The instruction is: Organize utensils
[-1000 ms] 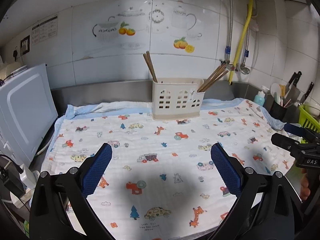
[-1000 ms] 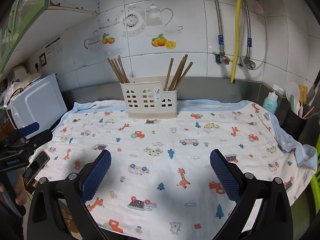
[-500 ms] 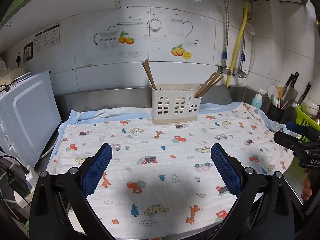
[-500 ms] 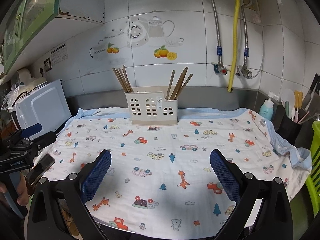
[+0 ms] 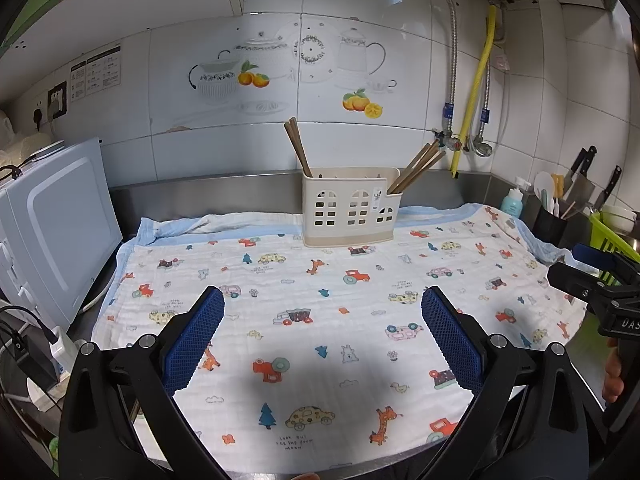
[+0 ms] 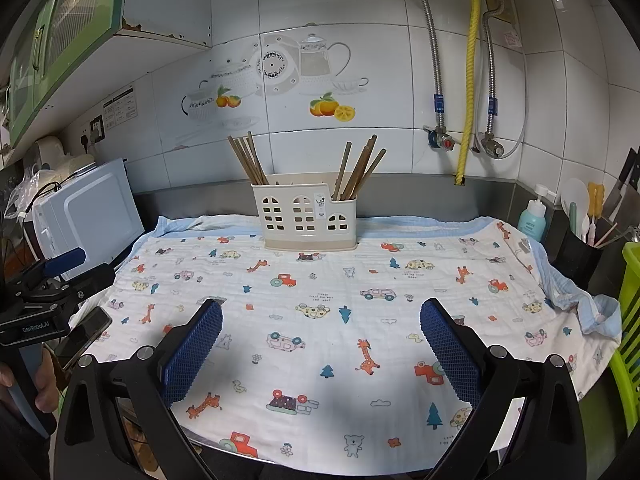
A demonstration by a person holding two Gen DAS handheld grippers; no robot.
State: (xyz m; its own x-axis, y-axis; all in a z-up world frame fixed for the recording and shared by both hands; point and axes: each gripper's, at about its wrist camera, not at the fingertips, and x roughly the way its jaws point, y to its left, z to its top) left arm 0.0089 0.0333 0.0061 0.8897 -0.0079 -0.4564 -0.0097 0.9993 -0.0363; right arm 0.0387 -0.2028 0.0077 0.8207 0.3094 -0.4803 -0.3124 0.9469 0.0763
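A cream plastic utensil holder (image 5: 350,212) (image 6: 306,216) stands at the back of the counter on a printed cloth (image 5: 320,312) (image 6: 340,312). Wooden chopsticks lean in its left compartment (image 5: 296,146) (image 6: 246,160) and in its right compartment (image 5: 418,166) (image 6: 360,166). My left gripper (image 5: 322,322) hangs open over the front of the cloth with nothing between its blue pads. My right gripper (image 6: 320,324) is open too and holds nothing. Each gripper shows at the edge of the other's view, the right gripper (image 5: 592,276) and the left gripper (image 6: 60,276).
A white appliance (image 5: 52,232) stands at the left. A phone (image 6: 84,336) lies by the cloth's left edge. At the right are a black utensil cup (image 6: 580,256), a blue bottle (image 6: 532,218), knives (image 5: 580,176) and a green rack (image 6: 630,328). Pipes (image 6: 468,80) run down the tiled wall.
Both grippers have pulled back and risen from the counter, so the holder looks smaller and farther. Both stay open and hold nothing.
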